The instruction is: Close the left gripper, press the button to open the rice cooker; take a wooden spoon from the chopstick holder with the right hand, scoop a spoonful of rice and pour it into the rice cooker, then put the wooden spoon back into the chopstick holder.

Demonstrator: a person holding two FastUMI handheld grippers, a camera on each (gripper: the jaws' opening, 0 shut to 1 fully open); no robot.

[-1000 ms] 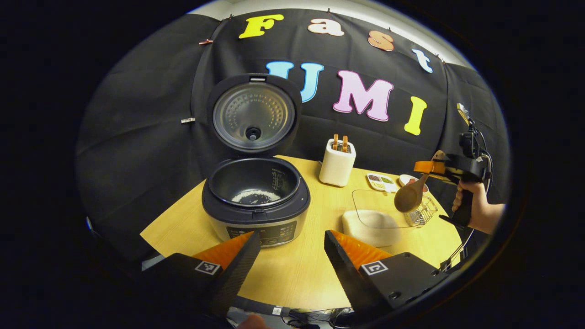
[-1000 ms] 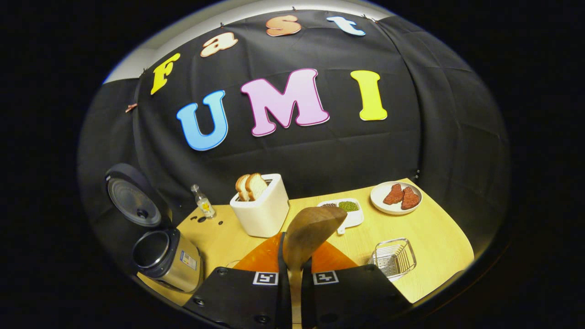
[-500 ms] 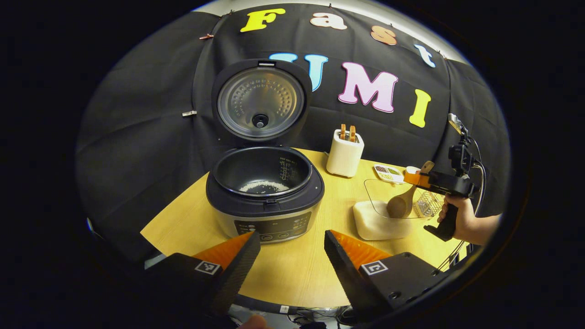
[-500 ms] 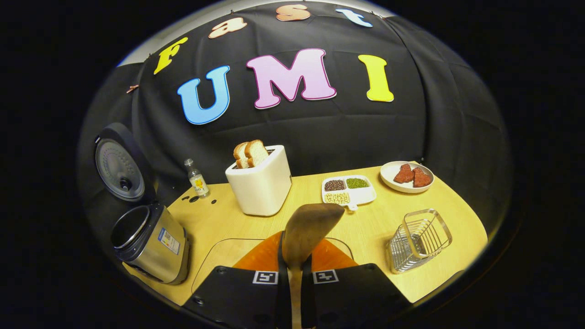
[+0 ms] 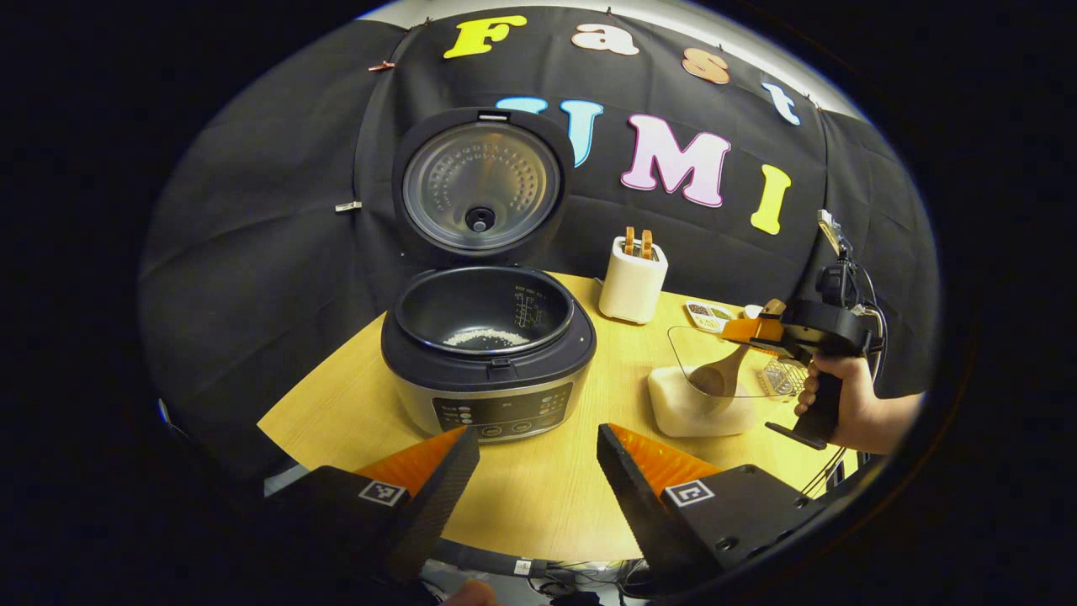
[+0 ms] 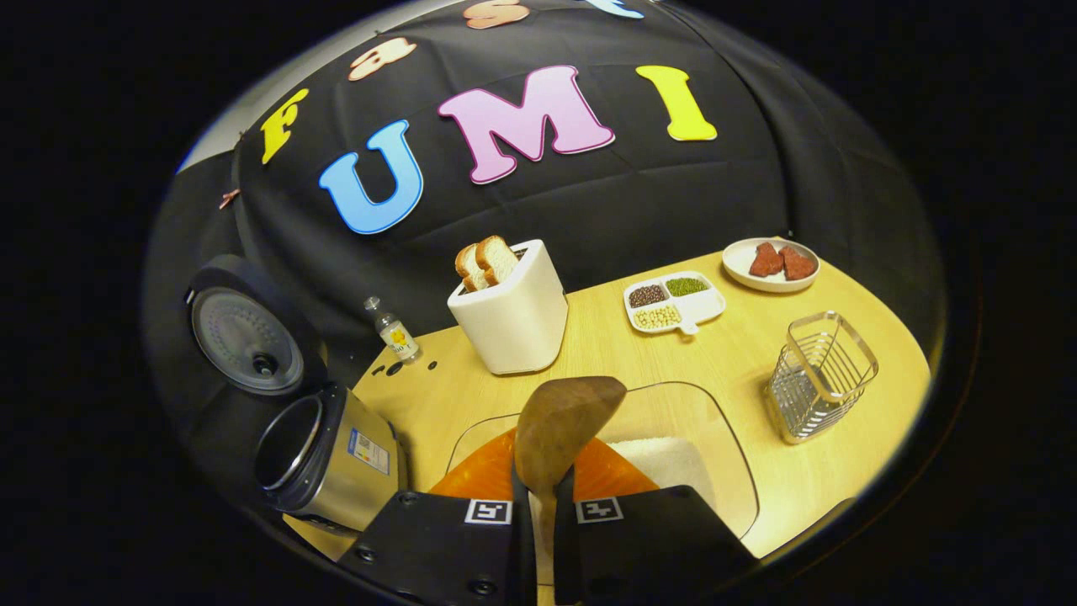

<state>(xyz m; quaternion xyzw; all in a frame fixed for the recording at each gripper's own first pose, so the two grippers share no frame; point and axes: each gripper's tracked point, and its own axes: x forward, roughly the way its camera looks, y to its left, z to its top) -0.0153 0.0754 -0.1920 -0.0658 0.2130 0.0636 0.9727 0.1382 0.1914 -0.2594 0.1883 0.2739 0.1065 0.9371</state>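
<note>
No brand or label text can be made out: a sticker is seen on the rice cooker (image 6: pixel 328 459) side and a yellow label on a small bottle (image 6: pixel 393 332), both too small to be read; square black-and-white markers are carried on each gripper body. Measuring marks are printed inside the pot, unreadable.

The surface is a light wood-grain table (image 5: pixel 538 497) w/ a rounded edge, backed by black cloth as booth wall; a strip of pale wall is seen above the cloth.

The rice cooker (image 5: pixel 488 353) is stood open, lid upright, w/ a little rice on the pot bottom. The left gripper (image 5: pixel 538 459) is held released, fingers wide apart, nothing between them, just in front of the cooker's control panel.

The right gripper (image 6: pixel 540 513) is clenched on the wooden spoon (image 6: pixel 562 425), handle pinched between both fingers, bowl forward. In the left gripper view the spoon (image 5: pixel 715 379) is angled down into the clear rice container (image 5: pixel 702 404); the gripper is held by a hand (image 5: pixel 841 404).

The wire chopstick holder (image 6: pixel 820 374) is stood near the table's right edge, apart from the container. Also on the table: toaster (image 6: pixel 513 311) w/ bread, divided dish (image 6: pixel 673 301) of beans, plate (image 6: pixel 770 265) w/ red pieces.
</note>
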